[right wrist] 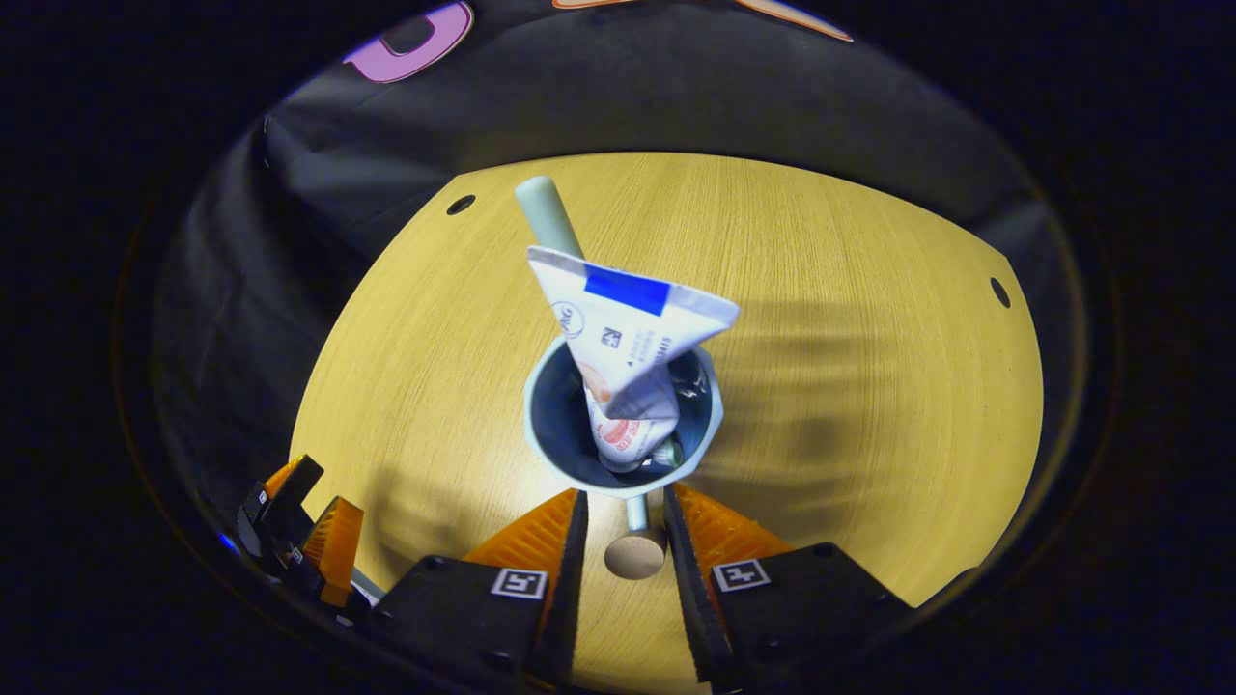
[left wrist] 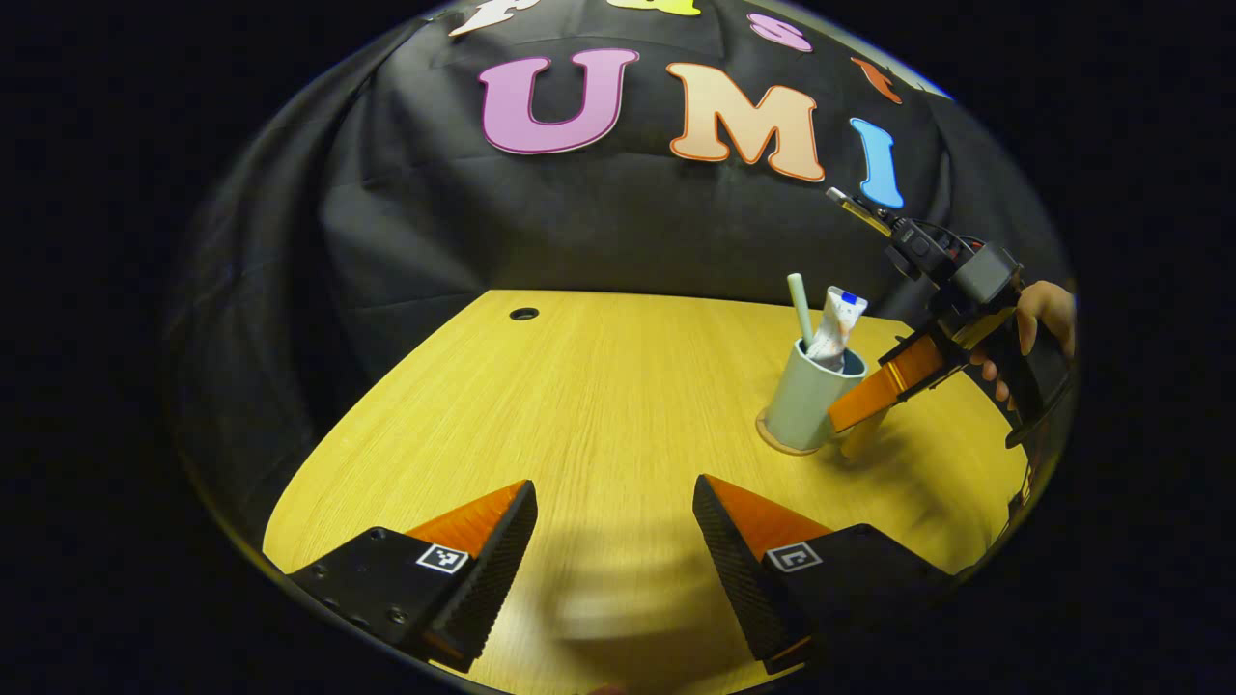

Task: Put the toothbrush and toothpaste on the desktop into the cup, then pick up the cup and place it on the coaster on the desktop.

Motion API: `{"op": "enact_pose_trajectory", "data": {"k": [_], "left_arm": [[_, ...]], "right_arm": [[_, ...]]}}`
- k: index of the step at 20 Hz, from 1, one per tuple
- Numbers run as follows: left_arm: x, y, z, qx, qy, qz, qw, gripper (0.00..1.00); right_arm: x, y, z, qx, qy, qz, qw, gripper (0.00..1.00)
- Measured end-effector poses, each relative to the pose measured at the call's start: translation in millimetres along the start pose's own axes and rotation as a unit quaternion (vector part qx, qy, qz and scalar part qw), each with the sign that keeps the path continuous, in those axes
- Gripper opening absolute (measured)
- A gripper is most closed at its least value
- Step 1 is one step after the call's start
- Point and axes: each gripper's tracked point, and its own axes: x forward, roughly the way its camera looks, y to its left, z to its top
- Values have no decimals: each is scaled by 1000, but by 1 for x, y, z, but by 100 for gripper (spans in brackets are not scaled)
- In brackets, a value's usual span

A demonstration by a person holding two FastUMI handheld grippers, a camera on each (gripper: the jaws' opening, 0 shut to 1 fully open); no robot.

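Note:
A pale green cup (left wrist: 806, 401) stands on a round tan coaster (left wrist: 772, 439) at the table's right. A light green toothbrush (left wrist: 800, 307) and a crumpled white toothpaste tube (left wrist: 836, 326) stick out of it. My right gripper (left wrist: 874, 391) sits against the cup's right side. In the right gripper view I look down into the cup (right wrist: 550, 434), with the tube (right wrist: 628, 333) and brush handle (right wrist: 548, 217) inside. The right gripper (right wrist: 626, 495) is open, its fingers flanking the cup's side peg and tan knob (right wrist: 634, 557) with small gaps. The left gripper (left wrist: 613, 490) is open over bare table.
The wooden table (left wrist: 599, 386) has a cable hole (left wrist: 523, 314) near its back edge, and two holes (right wrist: 461, 205) (right wrist: 999, 291) show from the other side. Black cloth walls stand close behind. A hand (left wrist: 1048, 314) holds the right gripper. The left gripper (right wrist: 299, 541) shows low left.

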Motion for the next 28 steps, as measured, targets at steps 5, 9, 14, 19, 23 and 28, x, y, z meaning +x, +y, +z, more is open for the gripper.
{"op": "enact_pose_trajectory", "data": {"k": [5, 9, 14, 19, 23, 28], "left_arm": [[-8, -7, 9, 7, -12, -34, 999, 95], [-15, -25, 29, 12, -35, -50, 998, 95], [-31, -99, 64, 0, -74, -67, 995, 95], [-71, -162, 105, 5, -142, -64, 988, 95], [-97, -199, 123, 1, -178, -68, 982, 95], [-122, -229, 141, 22, -192, -107, 975, 95]], "right_arm": [[-41, -6, 21, -13, -91, -2, 996, 87], [-74, -27, 7, -16, -150, 2, 989, 99], [-146, -72, -3, -25, -297, -13, 955, 94], [-224, -128, -13, 12, -413, -33, 910, 99], [-264, -150, -15, 20, -459, -53, 886, 98], [-315, -159, -11, 47, -510, -77, 855, 98]]}}
